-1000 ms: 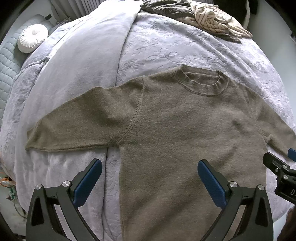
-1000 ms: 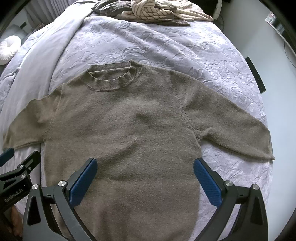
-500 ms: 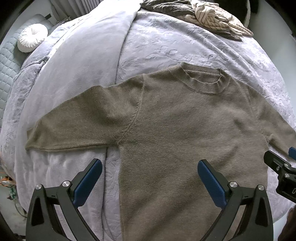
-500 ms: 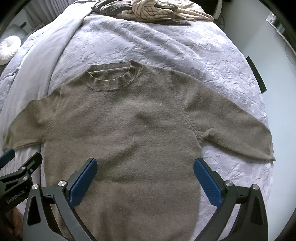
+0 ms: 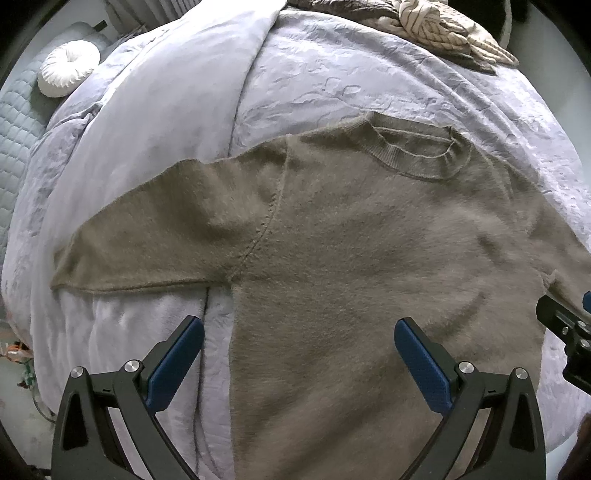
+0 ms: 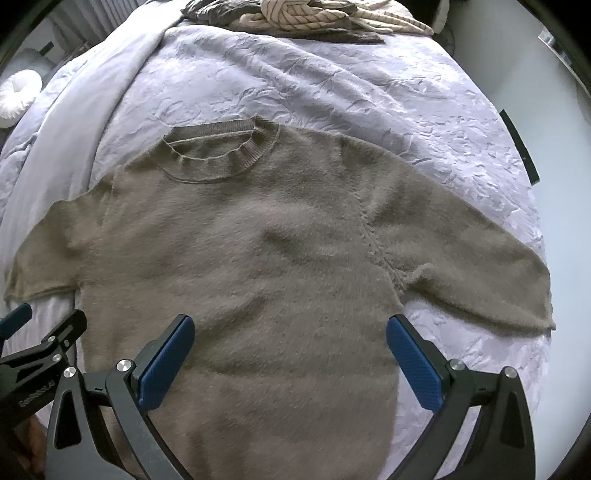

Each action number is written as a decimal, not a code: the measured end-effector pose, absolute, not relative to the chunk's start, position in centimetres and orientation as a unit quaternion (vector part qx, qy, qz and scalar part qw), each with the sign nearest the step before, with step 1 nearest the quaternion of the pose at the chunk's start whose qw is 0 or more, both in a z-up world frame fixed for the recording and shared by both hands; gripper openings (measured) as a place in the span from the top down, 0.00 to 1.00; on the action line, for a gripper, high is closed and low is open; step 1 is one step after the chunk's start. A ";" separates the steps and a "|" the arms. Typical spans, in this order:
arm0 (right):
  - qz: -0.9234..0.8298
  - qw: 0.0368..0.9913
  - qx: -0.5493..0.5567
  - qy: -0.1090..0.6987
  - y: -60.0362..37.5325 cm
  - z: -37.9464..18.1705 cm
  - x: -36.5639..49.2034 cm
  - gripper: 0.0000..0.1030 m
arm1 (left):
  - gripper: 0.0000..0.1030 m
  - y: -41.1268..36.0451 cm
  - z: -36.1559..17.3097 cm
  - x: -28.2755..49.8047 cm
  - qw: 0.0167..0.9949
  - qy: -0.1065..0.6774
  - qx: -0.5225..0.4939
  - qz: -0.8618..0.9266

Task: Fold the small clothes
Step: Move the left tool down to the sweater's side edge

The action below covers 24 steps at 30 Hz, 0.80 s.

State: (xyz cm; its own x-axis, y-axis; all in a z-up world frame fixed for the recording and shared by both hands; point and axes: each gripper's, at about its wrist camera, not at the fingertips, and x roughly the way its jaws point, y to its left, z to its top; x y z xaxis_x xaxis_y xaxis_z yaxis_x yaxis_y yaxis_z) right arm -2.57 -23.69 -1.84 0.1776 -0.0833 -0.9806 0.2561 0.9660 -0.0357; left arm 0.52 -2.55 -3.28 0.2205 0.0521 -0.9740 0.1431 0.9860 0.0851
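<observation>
An olive-brown knit sweater (image 5: 369,240) lies flat on the bed, front up, collar away from me and both short sleeves spread out. In the right wrist view the same sweater (image 6: 258,240) fills the middle. My left gripper (image 5: 299,354) hovers open over the sweater's lower left side, holding nothing. My right gripper (image 6: 290,354) hovers open over the lower right side, its right finger near the armpit, also holding nothing. Each gripper's black frame shows at the edge of the other's view.
A lavender textured bedspread (image 5: 369,85) covers the bed, with a smoother light sheet (image 5: 155,110) along the left. A pile of striped and dark clothes (image 6: 306,14) lies at the far end. A round white cushion (image 5: 68,68) sits far left. The bed's right edge drops off (image 6: 535,221).
Both grippers have moved a little forward and lower over the sweater, so it looks larger. Both stay open. The sweater has not moved.
</observation>
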 end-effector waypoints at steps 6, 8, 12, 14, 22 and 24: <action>-0.100 0.767 0.067 0.630 -25.0 -2.0 -1.9 0.00 | 0.00 -3.7 -3.4 0.6 0.776 0.627 0.072 -0.014; -0.095 0.767 0.066 0.631 -25.3 -2.1 -1.7 0.00 | 0.00 -4.1 -3.3 0.6 0.776 0.627 0.069 -0.009; -0.083 0.767 0.062 0.633 -25.9 -2.5 -1.2 0.00 | 0.00 -4.8 -3.3 0.6 0.776 0.627 0.062 0.000; -0.076 0.767 0.058 0.635 -26.0 -2.9 -1.0 0.00 | 0.00 -5.0 -3.4 0.6 0.777 0.627 0.057 0.005; -0.068 0.766 0.053 0.637 -25.6 -5.1 -0.7 0.00 | 0.00 -4.9 -5.2 1.3 0.779 0.626 0.033 0.012; -0.071 0.764 0.059 0.638 -25.4 -5.7 -0.7 0.00 | 0.00 -4.7 -5.9 1.6 0.779 0.626 0.032 0.008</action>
